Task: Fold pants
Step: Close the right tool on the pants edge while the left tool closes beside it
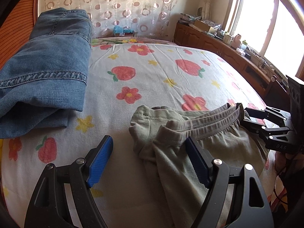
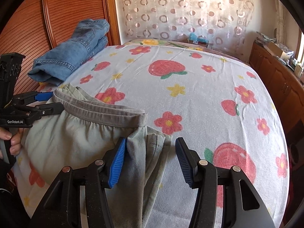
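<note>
Pants (image 2: 79, 133) flat on bed (image 2: 199, 98), btwn both open tongs (image 2: 150, 161).

Both the left tool (image 1: 148, 161) and the right tool (image 2: 150, 163) point downward, jaws apart.

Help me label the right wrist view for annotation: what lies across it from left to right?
Left claw → folded blue jeans → grey-green pants → big strawberry print on the bed sheet → wooden cabinet.
</note>
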Demonstrator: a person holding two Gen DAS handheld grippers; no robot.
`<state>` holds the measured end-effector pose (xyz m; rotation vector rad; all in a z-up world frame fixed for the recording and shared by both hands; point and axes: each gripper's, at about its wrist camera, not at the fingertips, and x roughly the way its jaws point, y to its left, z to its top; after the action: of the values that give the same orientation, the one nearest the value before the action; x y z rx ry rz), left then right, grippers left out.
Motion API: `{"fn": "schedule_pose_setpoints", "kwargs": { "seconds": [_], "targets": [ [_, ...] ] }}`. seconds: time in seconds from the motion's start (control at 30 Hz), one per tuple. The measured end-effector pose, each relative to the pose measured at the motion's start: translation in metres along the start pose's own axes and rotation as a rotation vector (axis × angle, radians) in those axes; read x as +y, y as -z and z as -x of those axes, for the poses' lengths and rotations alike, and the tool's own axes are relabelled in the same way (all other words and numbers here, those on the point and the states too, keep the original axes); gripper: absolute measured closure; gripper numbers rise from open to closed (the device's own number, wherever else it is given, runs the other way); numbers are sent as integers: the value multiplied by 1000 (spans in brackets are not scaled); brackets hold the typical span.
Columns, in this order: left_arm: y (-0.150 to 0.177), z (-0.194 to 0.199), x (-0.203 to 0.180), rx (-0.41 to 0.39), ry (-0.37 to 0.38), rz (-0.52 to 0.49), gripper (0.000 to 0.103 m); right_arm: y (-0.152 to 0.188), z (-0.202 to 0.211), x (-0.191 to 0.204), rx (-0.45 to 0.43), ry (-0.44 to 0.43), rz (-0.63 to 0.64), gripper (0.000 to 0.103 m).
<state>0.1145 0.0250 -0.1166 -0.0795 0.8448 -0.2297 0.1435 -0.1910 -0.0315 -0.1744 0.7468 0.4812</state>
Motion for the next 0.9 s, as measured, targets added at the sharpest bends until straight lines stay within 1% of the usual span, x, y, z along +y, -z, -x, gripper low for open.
{"fn": "schedule_pose_setpoints", "kwargs": {
  "seconds": [0.07,0.1,0.13,0.17,0.2,0.33,0.43,0.57,0.7,0.9],
  "targets": [
    [0,0,0,-1,1,2,24,1,0,0,-3,2,3,48],
    [0,0,0,-1,2,2,24,1,0,0,-3,3,8,52],
    [0,0,0,-1,2,3,24,1,0,1,-6,-7,10,59],
    [0,0,1,-1,4,4,24,1,0,1,-8,-14,12,62],
    [-1,0,1,-1,5,5,24,2,0,1,-10,-24,16,67],
    [0,0,1,-2,5,5,24,3,1,2,-13,-41,21,77],
    [0,0,1,-2,2,3,24,3,1,4,-11,-42,33,80],
    [-2,-2,0,7,0,-8,24,3,0,6,-12,-42,34,81],
    [-8,-4,4,21,42,13,24,4,0,6,-13,-42,33,81],
    [-14,-9,6,34,74,4,36,4,0,6,-14,-45,30,81]
  ]
}}
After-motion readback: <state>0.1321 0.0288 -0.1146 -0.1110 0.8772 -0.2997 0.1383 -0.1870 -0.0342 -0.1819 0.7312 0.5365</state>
